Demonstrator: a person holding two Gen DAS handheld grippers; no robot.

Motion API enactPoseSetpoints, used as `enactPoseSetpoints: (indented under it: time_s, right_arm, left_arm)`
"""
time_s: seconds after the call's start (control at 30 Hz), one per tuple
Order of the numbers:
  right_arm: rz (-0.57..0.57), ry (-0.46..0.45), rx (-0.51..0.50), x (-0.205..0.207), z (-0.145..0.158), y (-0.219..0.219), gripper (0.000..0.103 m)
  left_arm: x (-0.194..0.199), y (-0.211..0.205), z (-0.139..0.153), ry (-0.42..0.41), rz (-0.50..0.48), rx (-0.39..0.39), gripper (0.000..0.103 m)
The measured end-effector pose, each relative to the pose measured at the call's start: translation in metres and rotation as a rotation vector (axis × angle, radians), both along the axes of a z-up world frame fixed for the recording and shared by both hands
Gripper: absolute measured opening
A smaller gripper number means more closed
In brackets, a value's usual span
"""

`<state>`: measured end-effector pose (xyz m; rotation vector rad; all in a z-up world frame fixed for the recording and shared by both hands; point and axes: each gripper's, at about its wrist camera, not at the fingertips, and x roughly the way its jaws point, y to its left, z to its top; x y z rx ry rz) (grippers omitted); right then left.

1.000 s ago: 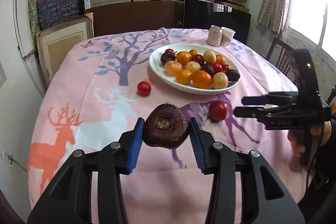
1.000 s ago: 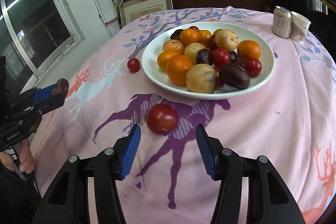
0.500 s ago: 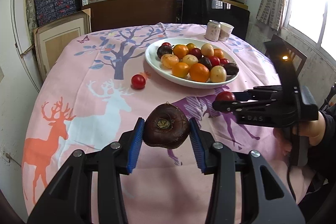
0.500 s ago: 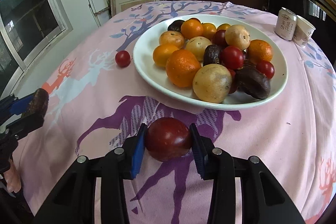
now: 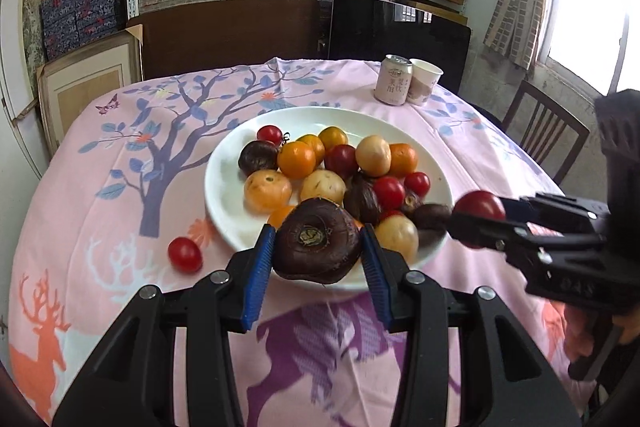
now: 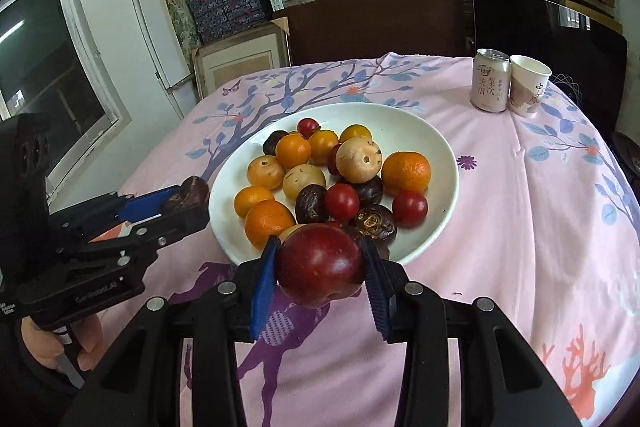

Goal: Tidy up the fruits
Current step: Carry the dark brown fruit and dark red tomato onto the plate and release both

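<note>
Both cameras sit just behind their own blue-padded fingers, angled down across the table toward the far shelves. Each looks closely at the white plate (image 5: 224, 203), the left view from its left, the right view from its right.

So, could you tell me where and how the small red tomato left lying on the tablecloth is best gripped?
Grip the small red tomato across its round middle, coming from above with fingers either side. It lies alone on the tablecloth, apart from the plate, so both sides look free.
</note>
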<state>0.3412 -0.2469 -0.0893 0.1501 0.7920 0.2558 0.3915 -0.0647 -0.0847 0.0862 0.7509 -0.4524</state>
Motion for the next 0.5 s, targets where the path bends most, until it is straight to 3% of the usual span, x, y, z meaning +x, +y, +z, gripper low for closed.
enactPoseSetpoints:
  time_s: [0.33, 0.4, 0.5]
  right_arm:
    - [-0.015, 0.014, 0.005, 0.059, -0.005, -0.003, 0.042]
    - [-0.029, 0.020, -0.034, 0.066, -0.008, 0.000, 0.047]
    - [-0.047, -0.011, -0.004, 0.059, -0.007, -0.010, 0.052]
  left_arm:
    - [0.058, -0.006, -0.010, 0.061, 0.048, -0.035, 0.043]
    - [0.063, 0.009, -0.009, 0.076, 0.077, -0.064, 0.069]
    - [0.064, 0.041, -0.007, 0.050, 0.136, -0.073, 0.076]
